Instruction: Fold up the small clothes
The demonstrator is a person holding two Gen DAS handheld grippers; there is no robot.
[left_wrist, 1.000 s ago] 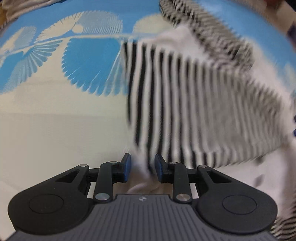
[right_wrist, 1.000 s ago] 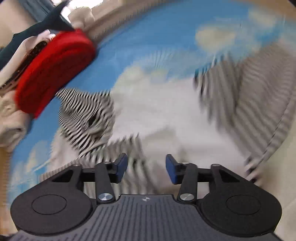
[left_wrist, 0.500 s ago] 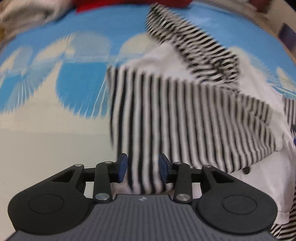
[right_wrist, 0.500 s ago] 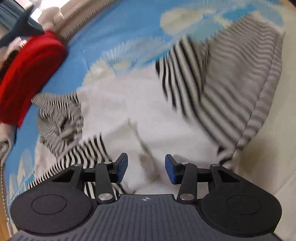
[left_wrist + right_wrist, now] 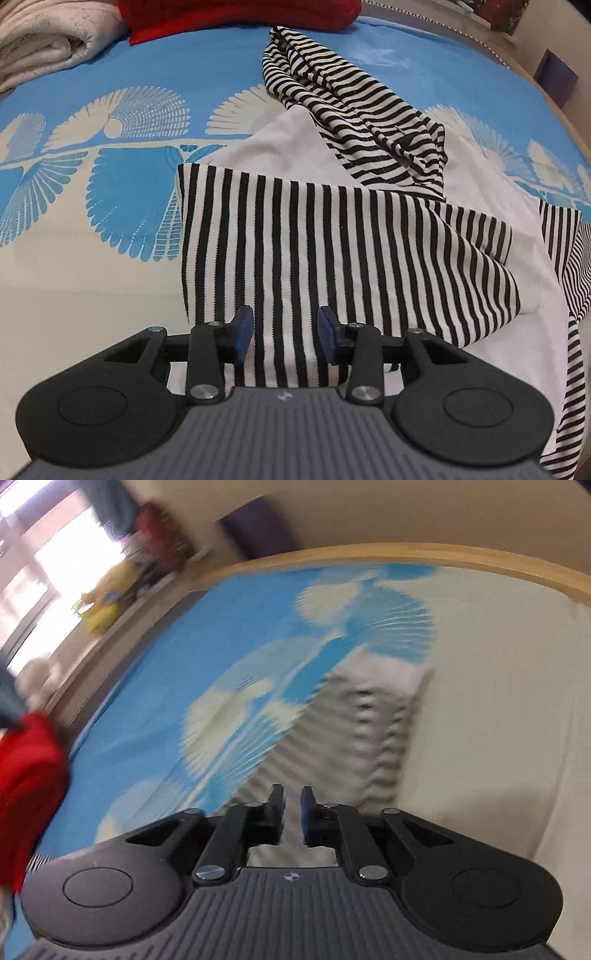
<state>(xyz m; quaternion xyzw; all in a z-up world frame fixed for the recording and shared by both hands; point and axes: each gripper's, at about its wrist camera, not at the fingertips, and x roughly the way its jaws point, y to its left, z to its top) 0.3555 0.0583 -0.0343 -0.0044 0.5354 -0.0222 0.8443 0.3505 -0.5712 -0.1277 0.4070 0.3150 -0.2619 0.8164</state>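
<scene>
A small black-and-white striped top with a white body (image 5: 314,236) lies on the blue and cream bed cover (image 5: 110,192). One striped part is folded flat across the white body; a striped hood or sleeve (image 5: 343,110) is bunched behind it. My left gripper (image 5: 284,338) is open just above the near edge of the striped fold, holding nothing. My right gripper (image 5: 291,814) has its jaws nearly closed with a narrow gap; blurred striped cloth (image 5: 351,734) stretches away from it, and I cannot tell whether cloth is pinched.
A red folded garment (image 5: 240,14) and a cream folded cloth (image 5: 44,48) lie at the far edge of the bed. The wooden bed edge (image 5: 406,552) curves at the back in the right wrist view, with a window and toys beyond.
The striped fold was laid flat and my left gripper opened wider above it. My right gripper closed from wide open to nearly shut and swung away toward the bed's far side, blurring the view.
</scene>
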